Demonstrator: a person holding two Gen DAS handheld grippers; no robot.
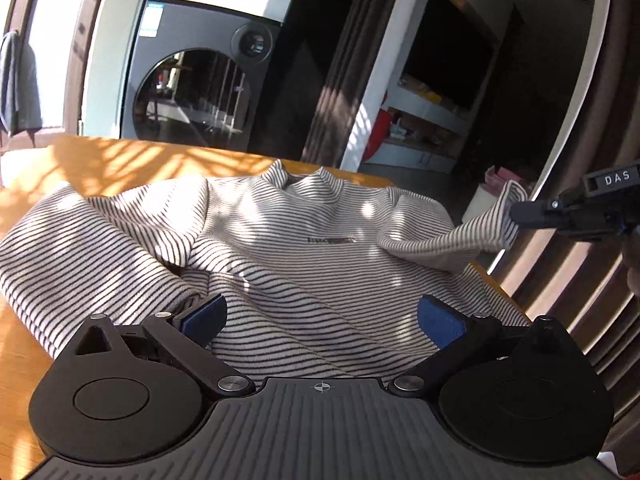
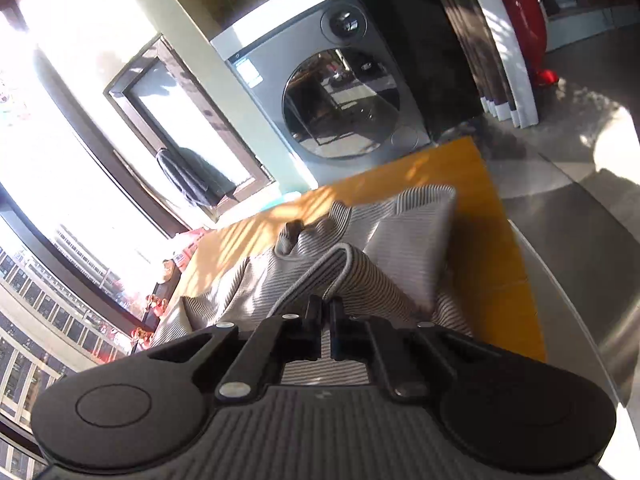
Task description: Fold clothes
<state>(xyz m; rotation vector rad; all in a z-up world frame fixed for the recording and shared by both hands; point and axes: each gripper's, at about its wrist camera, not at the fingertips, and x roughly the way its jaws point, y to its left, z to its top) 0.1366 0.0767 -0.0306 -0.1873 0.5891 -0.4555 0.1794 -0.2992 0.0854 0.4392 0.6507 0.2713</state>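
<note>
A white sweater with thin black stripes (image 1: pixel 304 240) lies front up on the orange table (image 1: pixel 120 160), collar toward the far edge. Its left sleeve is bunched at the left. My left gripper (image 1: pixel 322 320) hovers open over the sweater's lower body, blue pads wide apart, nothing between them. At the right edge of the left wrist view my right gripper (image 1: pixel 516 214) is shut on the cuff of the right sleeve (image 1: pixel 496 216), lifted off the table. In the right wrist view the right gripper (image 2: pixel 325 308) pinches that striped cuff (image 2: pixel 340 264), the sweater (image 2: pixel 400 224) spread beyond.
A grey washing machine (image 1: pixel 200 92) stands behind the table's far edge. A dark curtain (image 1: pixel 344 64) and shelves (image 1: pixel 432 120) lie to the right. A dark towel (image 2: pixel 192 180) hangs by the bright window. Floor (image 2: pixel 580 200) drops off past the table's right edge.
</note>
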